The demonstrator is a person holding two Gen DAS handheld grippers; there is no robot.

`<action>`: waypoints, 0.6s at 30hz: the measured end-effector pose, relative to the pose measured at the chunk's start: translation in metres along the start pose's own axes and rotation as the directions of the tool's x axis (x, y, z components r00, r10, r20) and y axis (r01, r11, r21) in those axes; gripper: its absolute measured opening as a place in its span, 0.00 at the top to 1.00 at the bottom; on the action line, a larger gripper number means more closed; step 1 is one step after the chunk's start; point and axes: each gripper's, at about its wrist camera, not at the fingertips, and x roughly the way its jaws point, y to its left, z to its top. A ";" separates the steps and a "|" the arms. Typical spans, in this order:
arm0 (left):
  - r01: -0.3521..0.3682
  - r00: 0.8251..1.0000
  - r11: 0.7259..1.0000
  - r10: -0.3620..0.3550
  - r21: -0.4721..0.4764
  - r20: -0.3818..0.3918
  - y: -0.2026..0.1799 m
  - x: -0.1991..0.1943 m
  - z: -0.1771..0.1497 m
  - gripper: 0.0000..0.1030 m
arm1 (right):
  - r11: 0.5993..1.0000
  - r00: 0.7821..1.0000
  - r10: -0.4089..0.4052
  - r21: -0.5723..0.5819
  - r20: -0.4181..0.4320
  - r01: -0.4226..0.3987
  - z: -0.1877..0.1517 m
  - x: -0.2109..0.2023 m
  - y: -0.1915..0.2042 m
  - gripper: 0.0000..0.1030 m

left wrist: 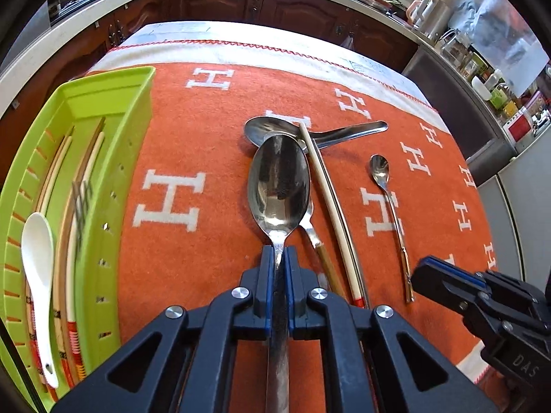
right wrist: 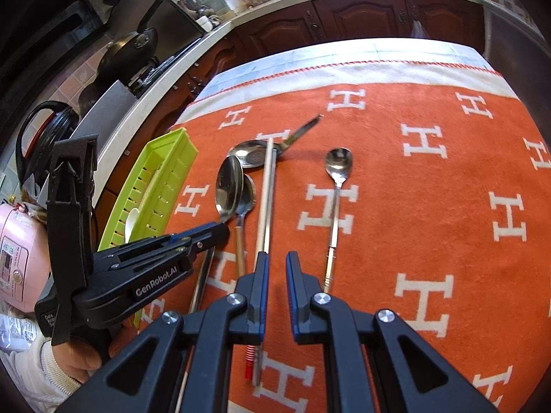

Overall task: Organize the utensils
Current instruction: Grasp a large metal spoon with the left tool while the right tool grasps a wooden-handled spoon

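My left gripper [left wrist: 279,251] is shut on the neck of a large steel spoon [left wrist: 279,186], whose bowl points away from me over the orange cloth. From the right wrist view the left gripper [right wrist: 220,230] pinches that spoon [right wrist: 229,189] just behind the bowl. My right gripper [right wrist: 277,256] hovers low over the cloth with its jaws slightly apart and nothing between them. A pale chopstick [right wrist: 267,199] runs under its left finger. A green tray [left wrist: 113,158] at the left holds a white spoon [left wrist: 36,241] and several chopsticks.
On the cloth lie a wood-handled spoon [left wrist: 311,230], a wide steel spoon [left wrist: 275,129] at the back and a small teaspoon [left wrist: 378,168] to the right. The right gripper [left wrist: 418,273] sits beside the teaspoon's handle end. Kitchen counters ring the table; a pink appliance [right wrist: 17,258] stands left.
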 end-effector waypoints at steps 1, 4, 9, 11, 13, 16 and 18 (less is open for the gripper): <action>0.003 1.000 1.000 -0.003 0.000 0.001 0.001 -0.002 -0.001 0.97 | 1.000 1.000 0.006 -0.007 -0.002 -0.006 0.001 0.001 0.002 0.90; 0.020 1.000 1.000 -0.020 -0.004 0.007 0.005 -0.013 0.000 0.97 | 0.999 1.000 0.025 -0.032 -0.011 -0.025 0.005 0.008 0.012 0.90; 0.035 0.999 0.999 -0.036 0.008 0.037 0.009 -0.037 0.003 0.97 | 0.996 0.998 0.046 -0.078 -0.043 -0.049 0.015 0.027 0.029 0.90; 0.038 0.998 0.999 -0.039 0.015 0.055 0.011 -0.049 0.003 0.97 | 0.994 0.998 0.041 -0.094 -0.056 -0.046 0.018 0.035 0.034 0.90; 0.040 0.997 0.999 -0.041 0.017 0.072 0.013 -0.058 0.003 0.97 | 0.993 0.997 0.014 -0.116 -0.071 -0.022 0.021 0.044 0.039 0.90; 0.043 0.995 0.999 -0.044 0.010 0.092 0.019 -0.068 0.002 0.97 | 0.986 0.993 -0.075 -0.159 -0.097 0.059 0.022 0.059 0.047 0.90; 0.048 0.994 0.999 -0.047 -0.001 0.094 0.022 -0.069 0.001 0.97 | 0.980 0.986 -0.113 -0.180 -0.122 0.090 0.019 0.070 0.050 0.90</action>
